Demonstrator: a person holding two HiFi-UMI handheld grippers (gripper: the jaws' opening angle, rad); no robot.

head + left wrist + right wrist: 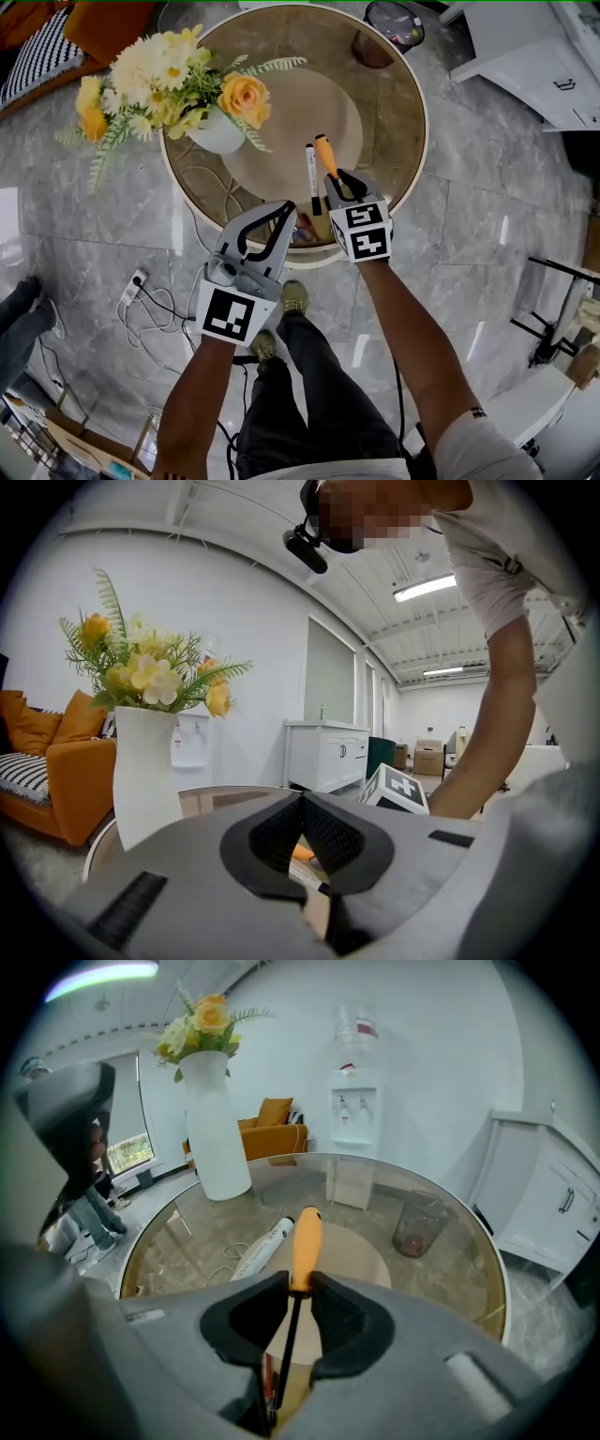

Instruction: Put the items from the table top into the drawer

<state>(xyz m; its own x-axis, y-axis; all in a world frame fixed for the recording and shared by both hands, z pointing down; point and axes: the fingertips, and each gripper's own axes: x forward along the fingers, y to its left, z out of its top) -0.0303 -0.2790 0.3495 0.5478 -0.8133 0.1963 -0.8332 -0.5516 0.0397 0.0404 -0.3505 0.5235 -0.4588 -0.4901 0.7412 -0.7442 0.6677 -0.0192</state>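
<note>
Right claw [300, 1281] grasps the orange-handled screwdriver [306, 1239], left claw [302, 799] clenched empty; lift it level, straight off the tabletop [441, 1269].

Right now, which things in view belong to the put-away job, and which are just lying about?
Job: orange-handled screwdriver, clamped in right gripper; white marker pen on round glass table.
Just lying about: white vase of yellow flowers; dark mesh bin; white power strip.

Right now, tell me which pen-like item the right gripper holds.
The orange-handled screwdriver; the right gripper pinches it, while the white marker lies free alongside.
</note>
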